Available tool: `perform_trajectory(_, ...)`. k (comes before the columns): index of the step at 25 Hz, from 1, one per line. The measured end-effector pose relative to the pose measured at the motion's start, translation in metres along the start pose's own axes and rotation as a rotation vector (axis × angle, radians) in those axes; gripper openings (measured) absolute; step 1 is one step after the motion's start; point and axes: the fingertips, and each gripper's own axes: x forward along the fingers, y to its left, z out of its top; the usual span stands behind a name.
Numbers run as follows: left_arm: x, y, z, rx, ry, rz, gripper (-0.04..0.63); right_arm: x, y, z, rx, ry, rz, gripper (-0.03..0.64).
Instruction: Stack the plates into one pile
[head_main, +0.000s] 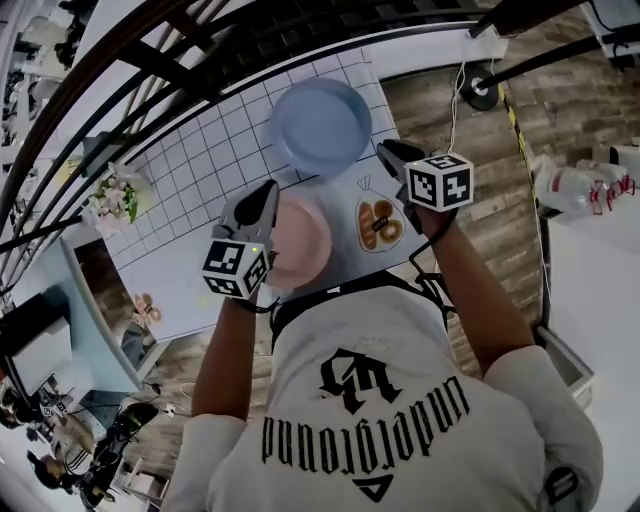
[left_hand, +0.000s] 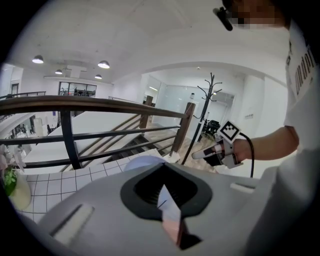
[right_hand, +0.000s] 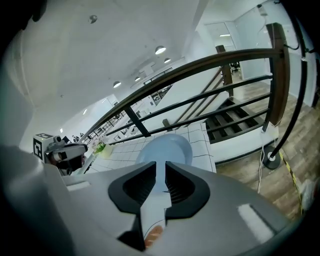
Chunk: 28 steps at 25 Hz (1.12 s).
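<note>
The blue plate (head_main: 320, 125) lies by the far right corner of the tiled surface (head_main: 200, 170). The pink plate (head_main: 305, 240) lies apart from it, close to the near edge, beside a printed bread picture (head_main: 380, 222). The left tool (head_main: 265, 195) hangs over the pink plate's left rim, its jaws released to a narrow gap. The right tool (head_main: 392, 155) sits just off the blue plate's near right rim, jaws slightly apart, grasping nothing.
</note>
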Motion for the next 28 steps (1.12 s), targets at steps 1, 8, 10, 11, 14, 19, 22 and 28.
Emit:
perform_trajectory(1,0.004,0.001,0.0,-0.003,0.004,0.006,0.049,0.006,-0.004,-0.001,0.004,0.014,0.004,0.041)
perform_trajectory(8,0.033,0.009,-0.012,-0.015,0.047,0.028,0.049,0.046,-0.04,-0.008,0.092,0.081,0.019,0.06)
perform_trajectory(10,0.039,0.01,-0.018,-0.024,0.063,0.029,0.049,0.057,-0.047,-0.013,0.138,0.101,0.035,0.067)
perform_trajectory(11,0.042,0.012,-0.021,-0.029,0.071,0.031,0.049,0.063,-0.052,-0.016,0.157,0.113,0.038,0.069)
perform_trajectory(14,0.05,0.016,-0.026,-0.039,0.088,0.037,0.049,0.079,-0.064,-0.019,0.189,0.139,0.034,0.069)
perform_trajectory(19,0.06,0.022,-0.033,-0.059,0.106,0.052,0.049,0.102,-0.077,-0.032,0.252,0.185,0.043,0.069)
perform_trajectory(22,0.066,0.023,-0.034,-0.068,0.11,0.052,0.049,0.112,-0.082,-0.038,0.278,0.209,0.045,0.069)
perform_trajectory(28,0.07,0.025,-0.037,-0.08,0.113,0.06,0.049,0.127,-0.087,-0.043,0.31,0.224,0.063,0.069)
